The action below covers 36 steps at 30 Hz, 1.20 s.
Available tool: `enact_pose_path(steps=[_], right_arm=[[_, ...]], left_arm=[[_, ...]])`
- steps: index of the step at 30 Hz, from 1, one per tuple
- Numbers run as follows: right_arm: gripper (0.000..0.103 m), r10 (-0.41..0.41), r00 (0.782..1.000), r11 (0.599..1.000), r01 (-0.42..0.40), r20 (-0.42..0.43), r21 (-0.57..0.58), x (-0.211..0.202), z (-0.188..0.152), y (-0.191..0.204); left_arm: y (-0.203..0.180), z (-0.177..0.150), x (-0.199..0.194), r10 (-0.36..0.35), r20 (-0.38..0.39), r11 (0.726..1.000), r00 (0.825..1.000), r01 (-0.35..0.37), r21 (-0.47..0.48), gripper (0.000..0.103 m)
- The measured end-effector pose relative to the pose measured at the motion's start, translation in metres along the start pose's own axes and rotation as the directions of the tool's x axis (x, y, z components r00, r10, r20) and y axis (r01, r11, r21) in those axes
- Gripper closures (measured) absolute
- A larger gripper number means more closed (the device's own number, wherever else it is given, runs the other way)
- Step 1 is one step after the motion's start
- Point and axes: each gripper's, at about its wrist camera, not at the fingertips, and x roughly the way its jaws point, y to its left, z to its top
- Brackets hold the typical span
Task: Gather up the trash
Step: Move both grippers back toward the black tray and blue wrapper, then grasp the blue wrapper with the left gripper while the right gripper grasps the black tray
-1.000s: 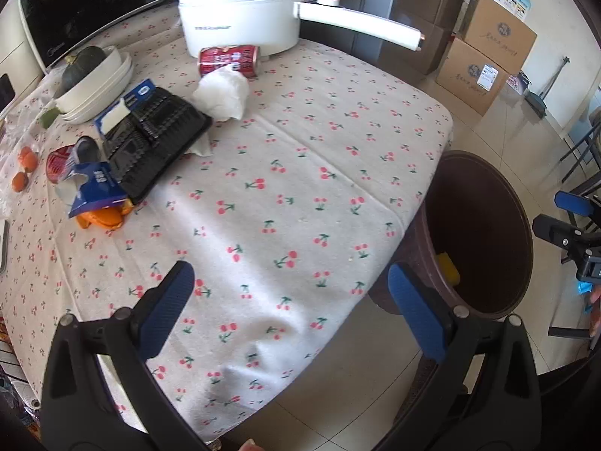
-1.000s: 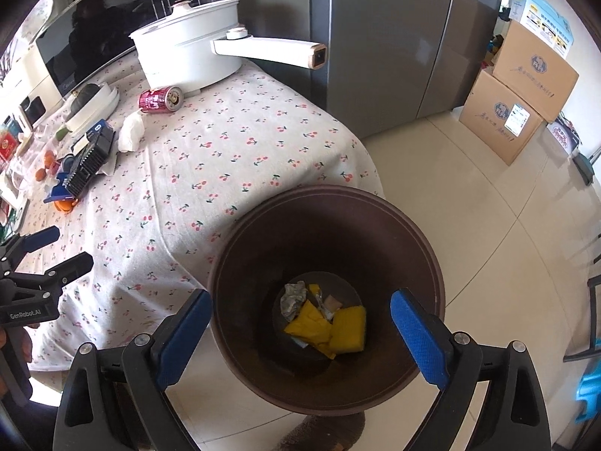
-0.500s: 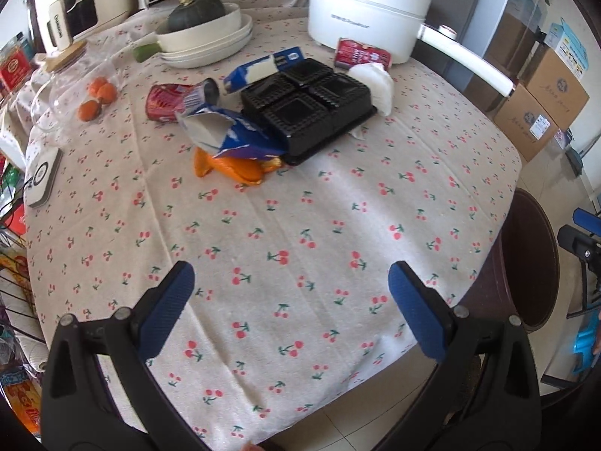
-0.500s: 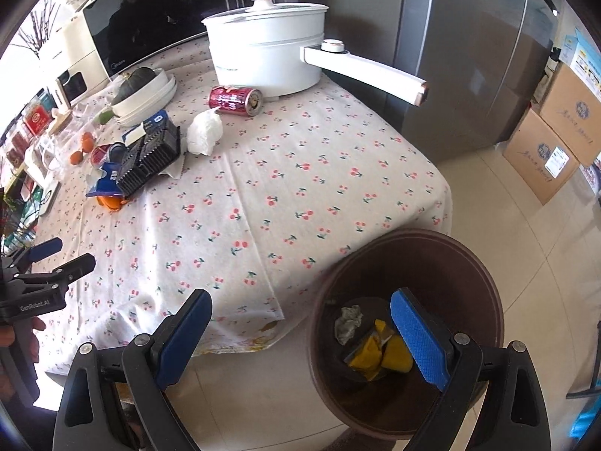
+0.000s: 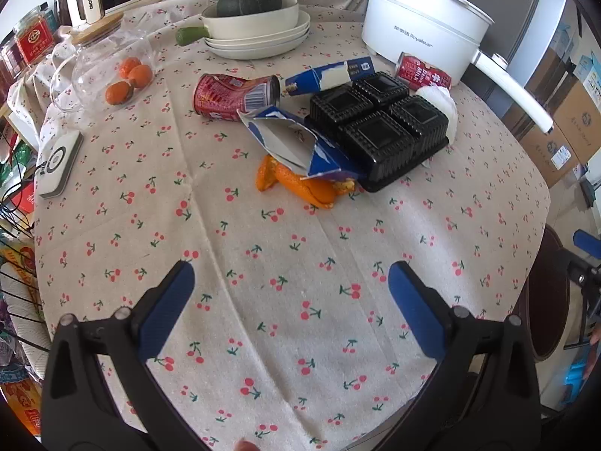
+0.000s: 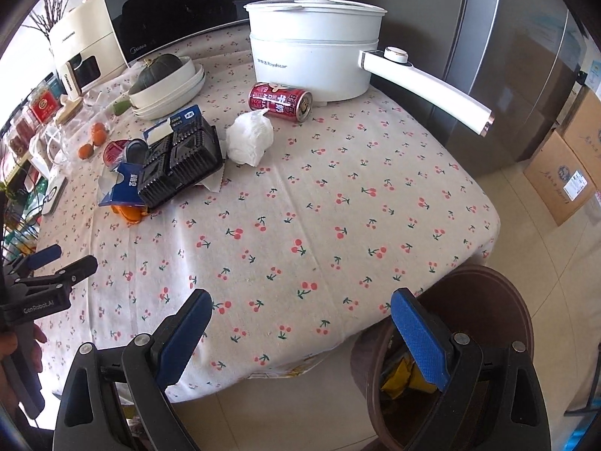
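Observation:
Trash lies in a cluster on the cherry-print tablecloth: a black plastic tray, a torn blue carton over orange peel, a second blue carton, a crushed red can, another red can by the pot, and a crumpled white tissue. A brown bin stands on the floor at the table's right edge with yellow wrappers inside. My left gripper is open over bare cloth, short of the cluster. My right gripper is open above the table's near edge and the bin.
A white electric pot with a long handle stands at the back. Stacked white dishes hold a green squash. A glass jar with small oranges and a white device lie at the left. Cardboard boxes sit on the floor.
Both views have swung away from the bin toward the table. My left gripper now faces the trash cluster; my right gripper has lifted from over the bin to the table edge. Both stay open.

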Motion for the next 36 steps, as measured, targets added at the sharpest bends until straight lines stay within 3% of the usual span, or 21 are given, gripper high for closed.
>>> enact_pose_path(steps=[7, 14, 17, 19, 20, 21, 25, 29, 36], right_arm=[[0.005, -0.041, 0.999, 0.999, 0.041, -0.024, -0.009, 0.017, 0.006, -0.003], [0.005, -0.045, 0.999, 0.999, 0.045, -0.030, 0.008, 0.022, 0.008, -0.013], [0.005, -0.054, 0.998, 0.999, 0.054, -0.037, 0.003, 0.023, 0.004, -0.014], [0.005, -0.060, 0.997, 0.998, 0.060, -0.041, -0.003, 0.023, 0.001, -0.014], [0.005, -0.062, 0.997, 0.998, 0.062, -0.042, -0.006, 0.022, 0.000, -0.013], [0.006, -0.064, 0.997, 0.998, 0.063, -0.042, -0.008, 0.021, -0.001, -0.013], [0.005, -0.044, 0.998, 0.999, 0.044, -0.048, -0.010, 0.018, -0.002, -0.009], [0.005, -0.006, 0.999, 1.000, 0.005, -0.038, -0.002, 0.016, 0.013, 0.004], [0.006, 0.063, 0.998, 0.997, -0.063, -0.003, -0.033, 0.028, 0.062, 0.049]], left_arm=[[0.017, 0.028, 0.012, -0.097, 0.035, 0.984, 0.995, 0.101, -0.148, 0.007], [0.015, 0.043, 0.036, -0.121, 0.076, 0.967, 0.990, 0.134, -0.216, 0.019], [0.017, 0.046, 0.045, -0.136, 0.082, 0.954, 0.987, 0.153, -0.260, 0.041], [0.019, 0.046, 0.047, -0.162, 0.081, 0.940, 0.984, 0.179, -0.290, 0.060], [0.020, 0.045, 0.046, -0.166, 0.085, 0.936, 0.982, 0.184, -0.301, 0.063], [0.020, 0.045, 0.044, -0.174, 0.088, 0.932, 0.981, 0.193, -0.307, 0.071], [0.023, 0.043, 0.034, -0.227, 0.088, 0.920, 0.970, 0.243, -0.307, 0.084], [0.031, 0.042, 0.014, -0.257, 0.113, 0.916, 0.960, 0.279, -0.287, 0.089], [0.056, 0.034, -0.024, -0.211, 0.150, 0.947, 0.966, 0.240, -0.212, 0.090]])
